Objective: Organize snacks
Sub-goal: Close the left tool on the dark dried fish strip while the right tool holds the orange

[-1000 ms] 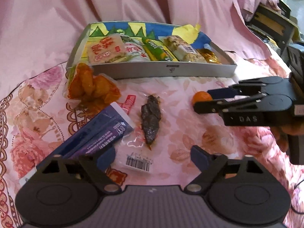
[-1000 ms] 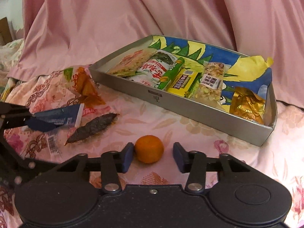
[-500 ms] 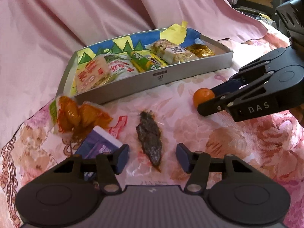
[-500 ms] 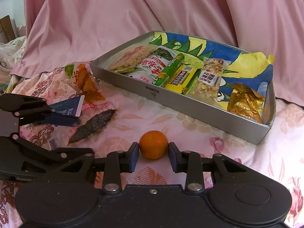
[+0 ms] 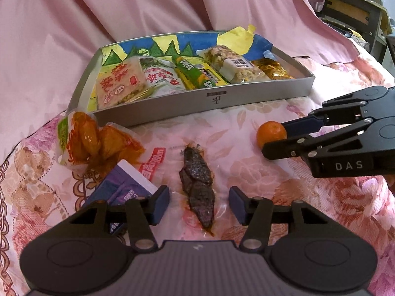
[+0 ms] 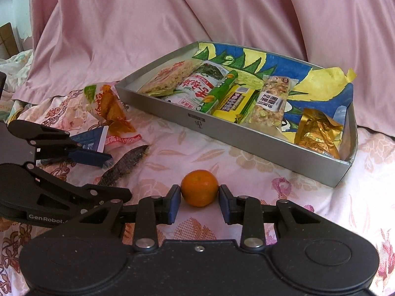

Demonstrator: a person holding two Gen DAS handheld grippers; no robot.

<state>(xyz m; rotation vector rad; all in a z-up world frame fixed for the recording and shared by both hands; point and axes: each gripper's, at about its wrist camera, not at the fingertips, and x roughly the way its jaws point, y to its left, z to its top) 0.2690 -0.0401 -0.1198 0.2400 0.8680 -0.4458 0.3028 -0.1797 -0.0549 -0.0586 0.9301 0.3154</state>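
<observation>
The right tool pinches a small round orange tangerine between its blue pads, on the pink floral bedcover just near of the grey metal snack tray. The left tool has just been closing – its jaws half-wide, straddling a dark dried fish in clear wrap without touching.
</observation>
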